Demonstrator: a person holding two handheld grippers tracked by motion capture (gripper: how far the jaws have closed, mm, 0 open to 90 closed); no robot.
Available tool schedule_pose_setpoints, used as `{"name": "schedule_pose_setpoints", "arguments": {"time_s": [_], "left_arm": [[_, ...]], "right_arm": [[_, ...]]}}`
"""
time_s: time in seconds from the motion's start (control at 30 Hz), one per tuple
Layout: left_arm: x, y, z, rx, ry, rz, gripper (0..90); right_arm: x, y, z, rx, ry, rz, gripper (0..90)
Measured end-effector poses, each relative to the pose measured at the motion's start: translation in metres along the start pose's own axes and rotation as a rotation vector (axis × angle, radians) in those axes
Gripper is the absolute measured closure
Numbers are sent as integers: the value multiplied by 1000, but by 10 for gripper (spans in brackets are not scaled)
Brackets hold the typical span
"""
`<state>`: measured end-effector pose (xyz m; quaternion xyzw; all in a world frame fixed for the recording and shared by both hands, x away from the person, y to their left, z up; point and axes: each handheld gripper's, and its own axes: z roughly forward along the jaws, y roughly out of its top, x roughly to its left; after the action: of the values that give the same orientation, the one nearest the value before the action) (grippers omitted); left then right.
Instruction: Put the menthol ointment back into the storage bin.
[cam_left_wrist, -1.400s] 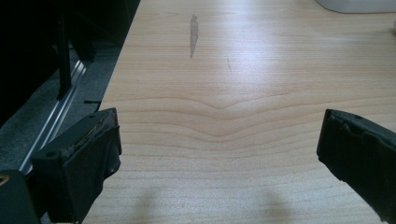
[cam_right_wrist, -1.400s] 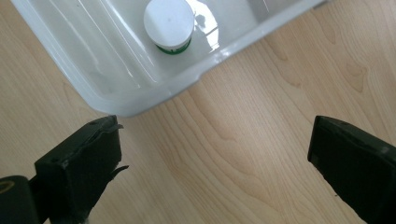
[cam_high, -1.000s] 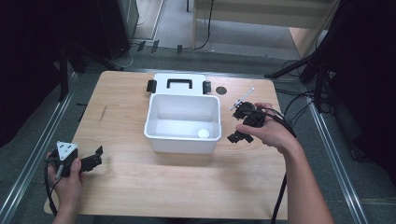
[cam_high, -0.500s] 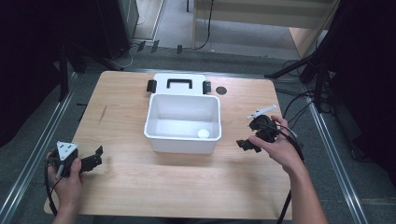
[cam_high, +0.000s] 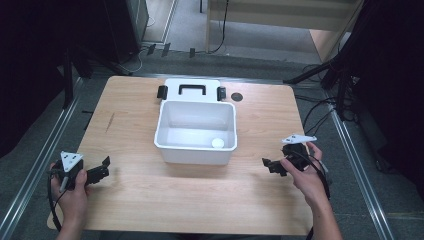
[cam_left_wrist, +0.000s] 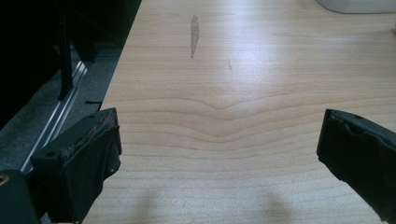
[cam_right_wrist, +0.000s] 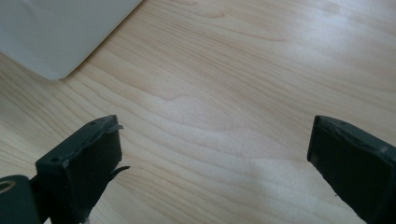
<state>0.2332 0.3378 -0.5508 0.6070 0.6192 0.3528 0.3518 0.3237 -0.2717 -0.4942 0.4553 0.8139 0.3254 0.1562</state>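
A white plastic bin (cam_high: 172, 131) stands open at the table's middle, and a small white ball (cam_high: 218, 143) lies in its near right corner. My left gripper (cam_high: 104, 168) rests low at the near left of the wooden table (cam_high: 165, 200), jaws pointing right. In the left gripper view its jaws are wide apart over bare wood, so the left gripper (cam_left_wrist: 219, 154) is open and holds nothing. My right gripper (cam_high: 271, 166) hovers right of the bin, toward the near edge. It too is open and holds nothing (cam_right_wrist: 215, 158), with the bin's corner (cam_right_wrist: 60, 32) ahead to its left.
The bin's white lid (cam_high: 191, 89), with a black handle and two black latches, lies flat just behind the bin. A small black round disc (cam_high: 236, 96) sits to the lid's right. Metal rails run along both sides of the table, and cables trail at the right.
My right gripper has pulled back from beside the bin's right wall toward the near right of the table. The left gripper has stayed put.
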Motion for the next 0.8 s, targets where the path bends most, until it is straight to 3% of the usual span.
{"name": "schedule_pose_setpoints", "arguments": {"time_s": [0.07,0.23,0.3,0.57,0.8], "left_arm": [[0,0,0,1,0,1,5],[0,0,0,-1,1,-2,5],[0,0,0,0,1,-1,5],[0,0,0,-3,2,-6,5],[0,0,1,-3,4,-4,5]], "right_arm": [[-2,-11,0,-33,3,18,52],[-6,-36,-4,-122,-51,80,131],[-8,-47,-6,-148,-38,97,125],[-12,-81,-16,-211,-64,141,125],[-16,-102,-26,-255,-140,168,124]]}}
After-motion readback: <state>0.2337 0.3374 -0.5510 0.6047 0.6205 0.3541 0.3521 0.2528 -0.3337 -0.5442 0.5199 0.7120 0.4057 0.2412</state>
